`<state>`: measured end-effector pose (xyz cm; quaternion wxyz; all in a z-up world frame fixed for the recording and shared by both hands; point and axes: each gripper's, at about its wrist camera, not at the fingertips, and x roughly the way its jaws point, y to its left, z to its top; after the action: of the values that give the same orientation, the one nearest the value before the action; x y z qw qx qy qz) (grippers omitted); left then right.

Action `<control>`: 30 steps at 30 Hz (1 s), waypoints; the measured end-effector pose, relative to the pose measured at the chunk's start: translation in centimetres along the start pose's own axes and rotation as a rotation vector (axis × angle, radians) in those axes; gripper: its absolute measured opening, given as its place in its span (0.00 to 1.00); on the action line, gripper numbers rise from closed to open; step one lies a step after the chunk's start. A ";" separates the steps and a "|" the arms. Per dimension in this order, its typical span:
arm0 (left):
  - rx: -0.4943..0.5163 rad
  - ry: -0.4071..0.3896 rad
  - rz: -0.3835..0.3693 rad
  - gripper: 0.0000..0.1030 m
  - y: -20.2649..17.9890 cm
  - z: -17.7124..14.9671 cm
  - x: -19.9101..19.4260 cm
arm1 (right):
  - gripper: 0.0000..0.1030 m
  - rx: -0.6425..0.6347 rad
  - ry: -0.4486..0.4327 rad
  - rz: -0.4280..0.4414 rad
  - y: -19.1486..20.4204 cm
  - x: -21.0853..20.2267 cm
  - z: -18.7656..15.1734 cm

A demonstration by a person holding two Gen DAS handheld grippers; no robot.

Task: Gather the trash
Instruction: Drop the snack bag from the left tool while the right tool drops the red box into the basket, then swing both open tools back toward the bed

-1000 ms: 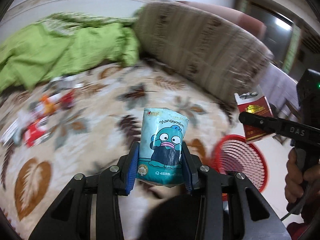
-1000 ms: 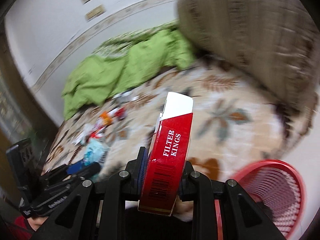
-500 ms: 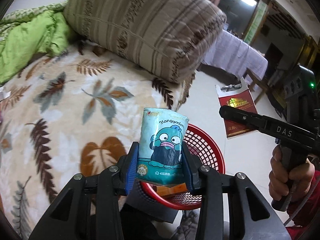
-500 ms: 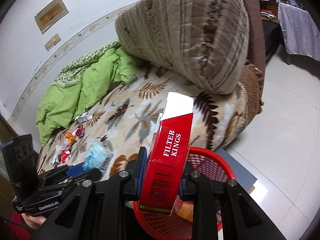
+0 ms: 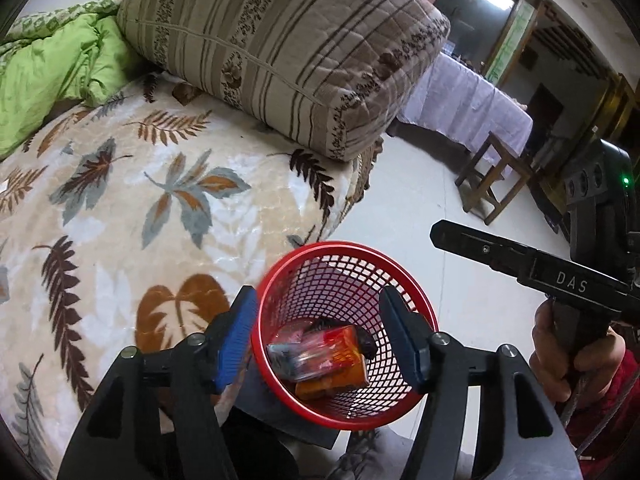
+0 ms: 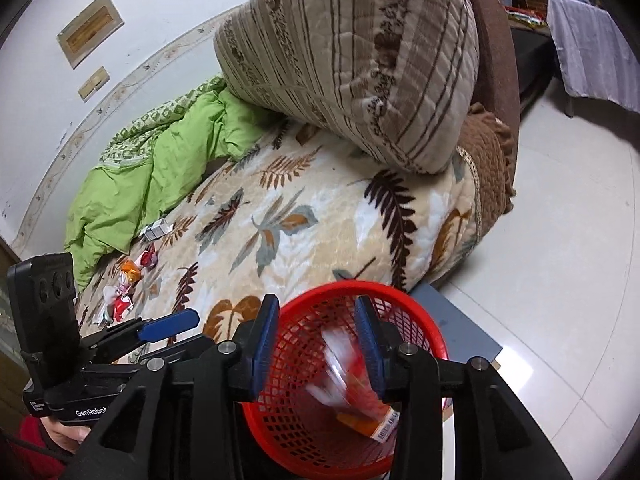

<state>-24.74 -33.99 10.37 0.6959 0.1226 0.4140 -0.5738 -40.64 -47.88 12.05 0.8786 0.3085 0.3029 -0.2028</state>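
One red mesh basket (image 5: pixel 276 280) was seen on the floor, just beside the bed's (image 5: pixel 120 216) corner and partly over a dark flat board (image 6: pixel 460 320). Two hand-held grippers were counted above it. The left hand-held gripper (image 5: pixel 320 336) was held pointing steeply down over the basket's mouth, and its jaws had just been opening; nothing was left between the blue pads, and they stood apart on either side of the basket's rim in the left wrist view. The right hand-held gripper (image 6: pixel 318 350) was tilted down over the same basket, with its jaws also just opened and standing apart. A red-and-white carton (image 6: pixel 344 376) was caught as a blur inside the basket, clear of the pads. In the left wrist view a small heap of wrappers (image 5: pixel 316 354) was seen at the basket's bottom; a firm count could not be made. The right hand-held gripper was gripped by a hand (image 5: pixel 568 360) at its handle, a red sleeve (image 5: pixel 600 404) showing beneath. Further trash (image 6: pixel 128 284) was left on the leaf-patterned bedspread, a cluster of some four or five small pieces near the one green quilt (image 6: pixel 160 168). One large striped pillow (image 5: pixel 280 48) was propped at the bed's end, and one wooden stool (image 5: pixel 492 178) was seen well apart on the floor.
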 end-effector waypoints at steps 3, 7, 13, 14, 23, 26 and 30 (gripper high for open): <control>-0.023 -0.031 0.035 0.63 0.8 -0.4 -1.4 | 0.40 -0.009 0.013 0.038 0.9 0.6 0.2; -0.055 -0.060 0.093 0.64 2.5 -1.0 -3.2 | 0.41 -0.026 0.028 0.085 3.0 2.1 0.1; -0.133 -0.112 0.188 0.64 6.3 -2.3 -6.9 | 0.41 -0.106 0.083 0.187 8.2 5.0 -0.5; -0.149 -0.121 0.199 0.64 6.9 -2.7 -7.6 | 0.44 -0.120 0.094 0.200 9.2 5.6 -0.6; -0.294 -0.181 0.344 0.64 13.5 -6.3 -13.2 | 0.53 -0.242 0.173 0.271 16.7 10.4 -2.0; -0.354 -0.199 0.377 0.64 15.8 -7.5 -14.8 | 0.53 -0.284 0.205 0.282 19.1 11.8 -2.5; -0.425 -0.228 0.420 0.64 18.3 -8.8 -16.8 | 0.53 -0.336 0.227 0.294 22.5 13.3 -3.0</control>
<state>-12.06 -10.88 11.31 0.8511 -0.0080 0.4095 -0.3284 -19.84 -31.79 10.89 0.8981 0.2195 0.3808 0.0165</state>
